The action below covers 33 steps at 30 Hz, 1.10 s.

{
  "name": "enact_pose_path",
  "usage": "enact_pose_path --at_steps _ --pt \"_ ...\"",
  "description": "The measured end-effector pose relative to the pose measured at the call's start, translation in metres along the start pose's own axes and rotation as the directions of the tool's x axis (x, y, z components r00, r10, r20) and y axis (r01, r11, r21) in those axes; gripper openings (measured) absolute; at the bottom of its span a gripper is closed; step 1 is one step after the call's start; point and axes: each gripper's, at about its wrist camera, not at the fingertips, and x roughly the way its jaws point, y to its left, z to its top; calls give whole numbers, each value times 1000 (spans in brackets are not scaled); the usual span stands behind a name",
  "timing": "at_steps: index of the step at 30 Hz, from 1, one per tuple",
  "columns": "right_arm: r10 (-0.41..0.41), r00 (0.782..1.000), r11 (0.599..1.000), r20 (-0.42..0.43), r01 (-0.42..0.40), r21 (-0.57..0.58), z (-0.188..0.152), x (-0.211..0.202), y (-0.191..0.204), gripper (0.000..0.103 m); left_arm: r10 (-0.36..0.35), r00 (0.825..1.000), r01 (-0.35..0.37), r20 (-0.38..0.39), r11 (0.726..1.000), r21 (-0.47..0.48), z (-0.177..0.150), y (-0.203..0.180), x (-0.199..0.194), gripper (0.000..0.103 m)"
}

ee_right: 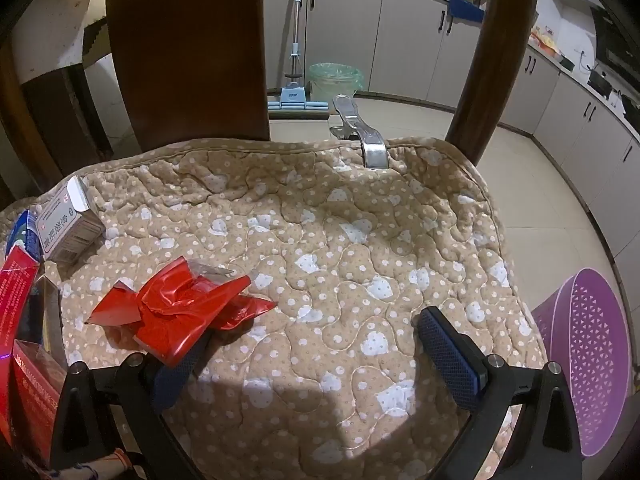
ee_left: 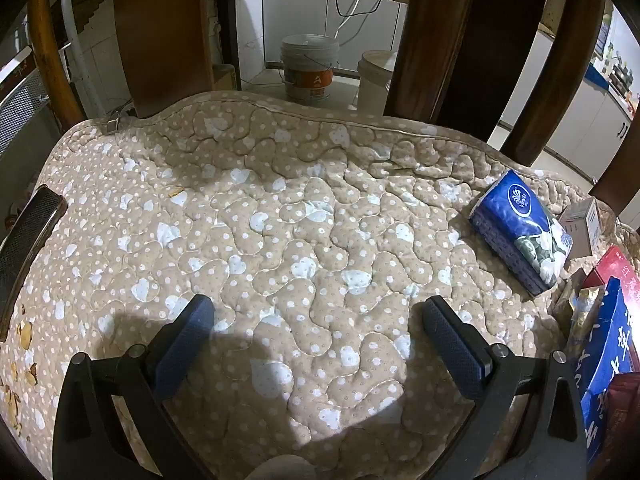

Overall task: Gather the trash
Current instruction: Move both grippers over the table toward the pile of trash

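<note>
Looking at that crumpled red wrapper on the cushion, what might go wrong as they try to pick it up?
The crumpled red foil wrapper lies over the left finger of the open right hand-held gripper, not between the fingers, so closing might miss it. The soft beige quilted cushion could get pinched too. The red cardboard box beside it might be bumped.

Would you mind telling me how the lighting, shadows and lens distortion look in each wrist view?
Left wrist view: bright light patches on the quilted cover, a dark shadow between the open left gripper fingers, edges bent by fisheye. Right wrist view: glare on the red wrapper, shadow ahead of the open right gripper, cabinets curved, corners vignetted black.
</note>
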Motion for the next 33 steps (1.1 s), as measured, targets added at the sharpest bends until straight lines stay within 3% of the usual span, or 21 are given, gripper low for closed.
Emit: enact_pose_path --at_steps 3,8,15,20,24,30,33 --pt "-24 1000 1000 10 24 -16 0 0 2 103 1 1000 -1 0 1000 0 0 0 0 103" --pt "6 1000 1000 3 -6 -19 0 -3 5 103 1 1000 -1 -1 1000 2 0 0 0 103" --pt "31 995 998 -90 -36 -46 11 6 -1 103 -18 1000 19 -18 999 35 1 1 0 103" --pt "10 994 999 -112 -14 -32 17 9 12 103 -40 999 42 -31 997 70 1 7 4 103" --pt "-9 994 1000 -105 7 -19 18 6 10 102 -67 998 67 4 996 51 -4 12 -8 103" --pt "-4 998 999 -64 6 31 2 -31 13 98 49 992 -51 119 999 15 -15 35 -45 103" --pt "-11 1000 1000 5 11 28 -11 -68 15 98 66 986 -66 151 998 -3 -23 43 -68 103"
